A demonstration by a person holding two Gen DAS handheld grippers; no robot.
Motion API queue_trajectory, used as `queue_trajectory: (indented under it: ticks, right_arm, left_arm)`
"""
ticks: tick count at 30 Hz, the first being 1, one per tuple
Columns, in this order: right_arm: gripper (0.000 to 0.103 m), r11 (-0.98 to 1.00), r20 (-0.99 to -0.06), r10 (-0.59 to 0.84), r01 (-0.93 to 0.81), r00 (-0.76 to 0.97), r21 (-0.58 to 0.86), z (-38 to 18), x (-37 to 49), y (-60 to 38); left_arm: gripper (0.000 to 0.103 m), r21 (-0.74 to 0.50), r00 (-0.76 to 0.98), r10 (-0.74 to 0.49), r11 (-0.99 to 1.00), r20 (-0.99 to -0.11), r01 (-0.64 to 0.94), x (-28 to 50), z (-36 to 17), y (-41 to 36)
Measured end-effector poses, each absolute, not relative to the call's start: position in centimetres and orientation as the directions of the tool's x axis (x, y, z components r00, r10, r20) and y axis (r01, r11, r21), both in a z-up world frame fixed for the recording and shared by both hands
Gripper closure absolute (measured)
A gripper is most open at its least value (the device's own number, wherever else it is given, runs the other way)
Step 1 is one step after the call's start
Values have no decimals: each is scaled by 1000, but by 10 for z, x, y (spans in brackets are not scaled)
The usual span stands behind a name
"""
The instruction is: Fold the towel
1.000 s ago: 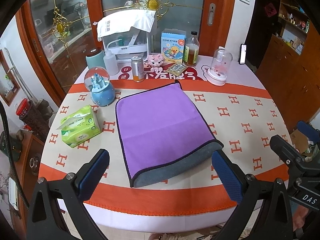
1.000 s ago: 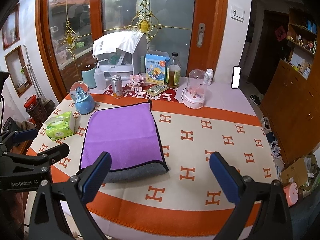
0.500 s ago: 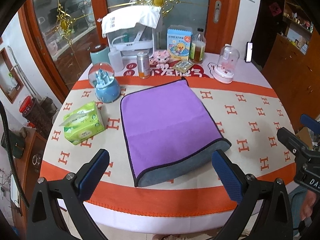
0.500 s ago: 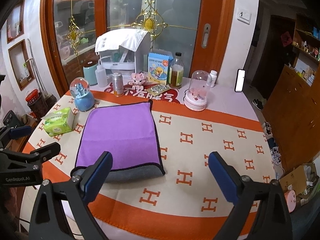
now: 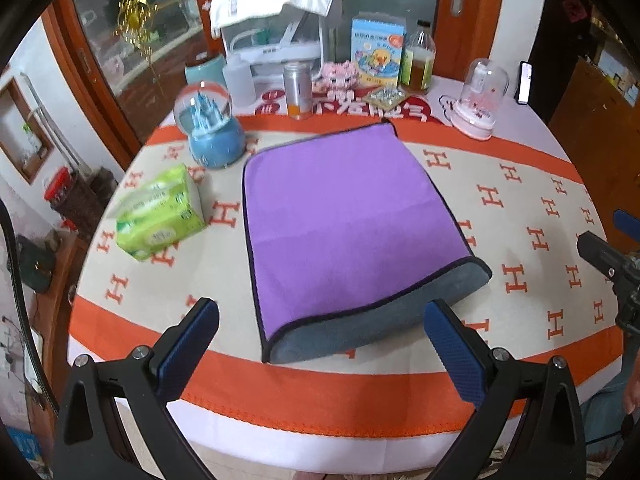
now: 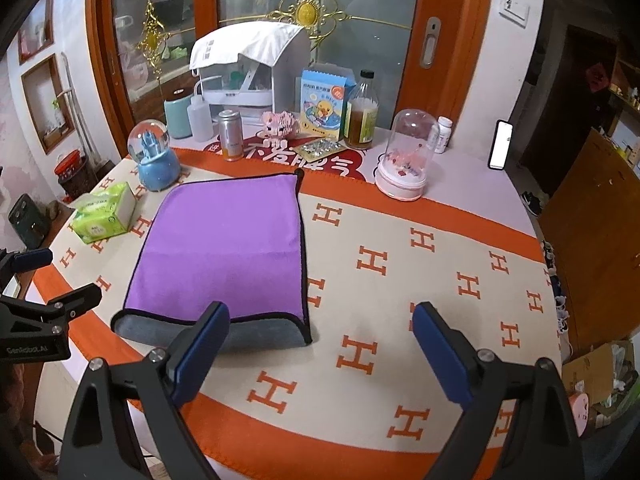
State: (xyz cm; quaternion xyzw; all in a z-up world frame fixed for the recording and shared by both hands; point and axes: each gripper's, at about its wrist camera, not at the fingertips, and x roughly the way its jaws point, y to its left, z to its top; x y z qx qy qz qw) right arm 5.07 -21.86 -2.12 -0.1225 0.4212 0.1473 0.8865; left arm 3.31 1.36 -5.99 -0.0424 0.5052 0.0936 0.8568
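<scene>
A purple towel (image 5: 344,220) with a black hem and a grey underside lies folded flat on the round table; its grey fold edge faces the near side. It also shows in the right wrist view (image 6: 224,248). My left gripper (image 5: 320,344) is open and empty, above the near table edge just in front of the fold. My right gripper (image 6: 320,344) is open and empty, above the cloth to the right of the towel's near right corner. Neither touches the towel.
A green tissue pack (image 5: 160,216) and a blue snow globe (image 5: 212,128) stand left of the towel. A can (image 5: 298,90), bottles, a box and a glass dome (image 5: 478,100) line the far side. The table edge (image 5: 320,436) is near.
Both grippers have moved forward and lower toward the table; the towel looks larger in both views. The towel itself has not moved. Both jaws stay open.
</scene>
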Motion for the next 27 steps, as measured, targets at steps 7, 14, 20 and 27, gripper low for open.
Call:
queue_trajectory:
  ticks: [7,14,20,27]
  right_arm:
    - [12,904,-810,195,-422,553,-71,-46,64,-224]
    - [15,866,-837,225,-495,498,-62,-79,73,-224]
    - [25,829,-876,235,-558,422,-46,-111,85,-220]
    - [36,775,-897,271,-632,348,-11,-134,104,-211]
  left_arm:
    - [1,9,457,124,969,-881,-246,27,-85,23]
    - [9,-3,404,73,983,-912,-184,16,-125,34]
    - [12,-65,386,9,982,-923,-178,14,-150,54]
    - [31,-99,342,-48,986,-938,-134,33,-173,78]
